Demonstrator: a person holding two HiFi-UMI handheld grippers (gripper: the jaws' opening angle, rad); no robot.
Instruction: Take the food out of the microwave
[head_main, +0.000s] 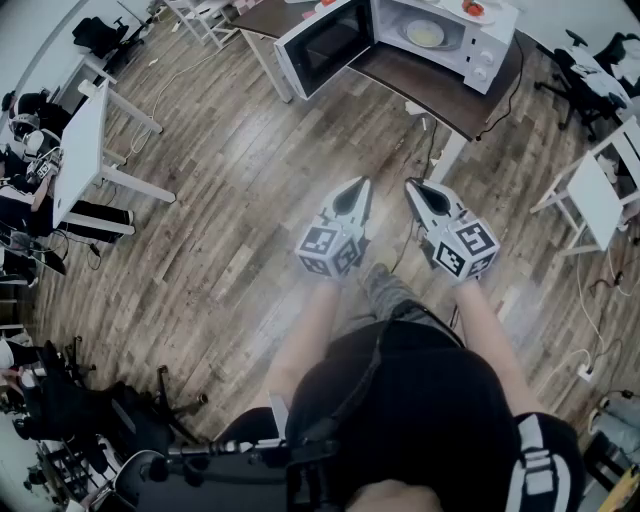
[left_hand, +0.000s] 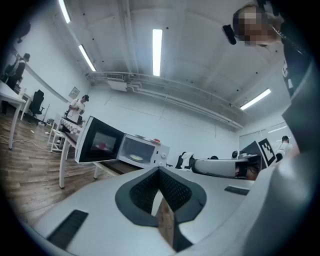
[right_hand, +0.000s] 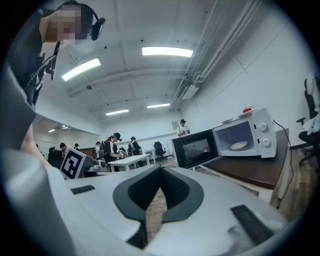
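While the microwave (head_main: 487, 45) stands open on the surface (head_main: 415, 85), yellow food (head_main: 424, 33) sits inside it. Both the left tool (head_main: 357, 188) and the right tool (head_main: 416, 188) hang well apart from it, jaws pressed together, empty.

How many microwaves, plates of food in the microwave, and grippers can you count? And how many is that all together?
Microwave: 1
Plate of yellow food inside it: 1
Grippers: 2, the left gripper and the right gripper
Total: 4
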